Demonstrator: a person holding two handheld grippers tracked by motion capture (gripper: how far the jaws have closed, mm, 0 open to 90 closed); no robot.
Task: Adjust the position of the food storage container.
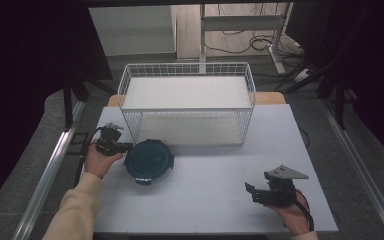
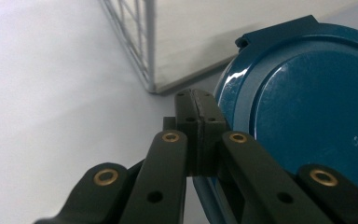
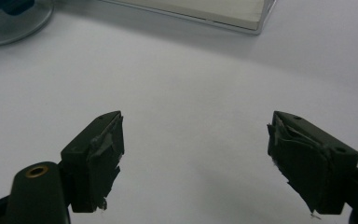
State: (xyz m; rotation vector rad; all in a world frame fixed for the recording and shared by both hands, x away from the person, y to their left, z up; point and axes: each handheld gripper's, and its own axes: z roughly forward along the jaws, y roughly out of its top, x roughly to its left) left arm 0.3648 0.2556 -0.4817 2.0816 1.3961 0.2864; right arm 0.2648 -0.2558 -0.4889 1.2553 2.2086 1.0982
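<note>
Pale grey surface (image 1: 215, 200): round dark-blue lidded plastic container (image 1: 149, 161) left of centre, before white wire basket (image 1: 187, 102). Left hand-held gripper (image 1: 126, 147) closed empty against its rim, likely nudging; right hand-held gripper (image 1: 251, 193) open, idle lower right.

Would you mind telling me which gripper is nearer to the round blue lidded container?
Left. The left gripper sits shut right at the blue container's left edge; the right gripper rests open, far across the table.

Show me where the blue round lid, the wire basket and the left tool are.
blue round lid (image 1: 149, 159): high view, middle of its top.
wire basket (image 1: 187, 67): high view, far top rim.
left tool (image 2: 196, 109): left gripper view, closed tips beside the lid's rim.
</note>
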